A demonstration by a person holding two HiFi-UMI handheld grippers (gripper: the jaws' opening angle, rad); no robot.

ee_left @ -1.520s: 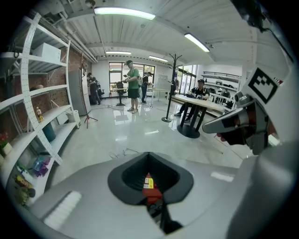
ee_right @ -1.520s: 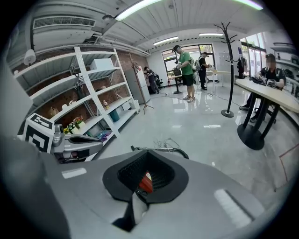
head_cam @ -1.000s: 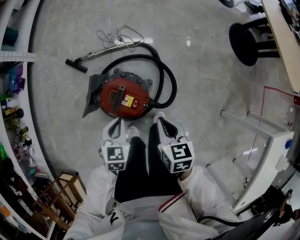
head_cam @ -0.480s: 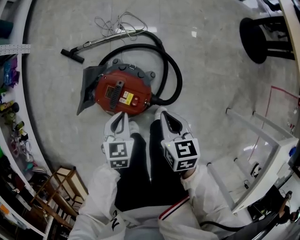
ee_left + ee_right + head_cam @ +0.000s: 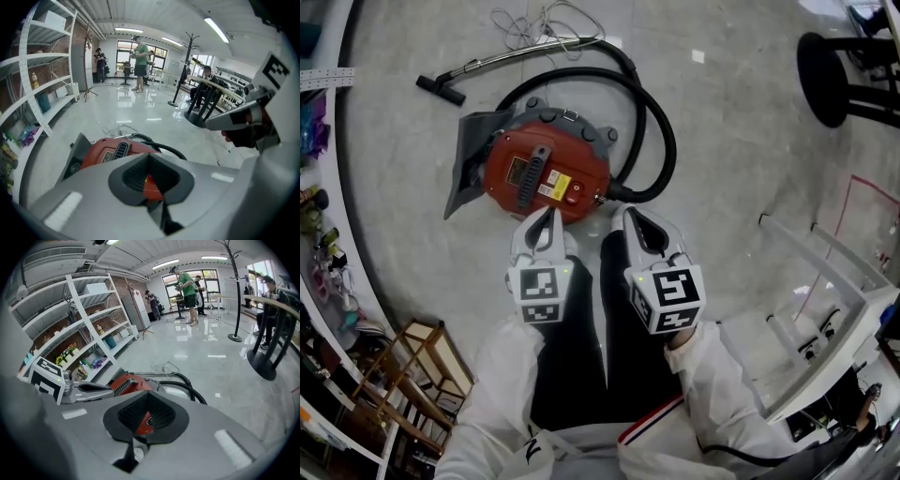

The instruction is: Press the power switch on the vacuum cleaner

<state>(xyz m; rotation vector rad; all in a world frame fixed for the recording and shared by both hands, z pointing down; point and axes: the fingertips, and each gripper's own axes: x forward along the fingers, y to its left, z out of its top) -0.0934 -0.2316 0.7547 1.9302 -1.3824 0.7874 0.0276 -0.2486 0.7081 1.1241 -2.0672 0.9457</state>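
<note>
A round red vacuum cleaner [image 5: 546,176] lies on the floor, with a yellow label and a small round button [image 5: 575,187] on its top. Its black hose [image 5: 661,141] loops round the right side to a metal wand [image 5: 516,56]. My left gripper [image 5: 548,214] is shut and empty, its tip over the vacuum's near edge. My right gripper [image 5: 628,216] is also shut and empty, beside the hose socket. In the left gripper view the red vacuum body [image 5: 108,152] shows just past the closed left gripper [image 5: 149,164]. In the right gripper view the vacuum cleaner [image 5: 126,380] lies beyond the closed right gripper [image 5: 146,404].
White shelves [image 5: 319,234] with small items curve along the left, and a wooden rack [image 5: 422,375] stands at the lower left. A black stool [image 5: 844,75] is at the upper right, a white frame [image 5: 825,281] at the right. Loose cable [image 5: 534,23] lies behind the wand. People stand far off.
Both grippers have moved forward toward the vacuum, side by side. Their tips now reach its near edge. Both stayed shut.
</note>
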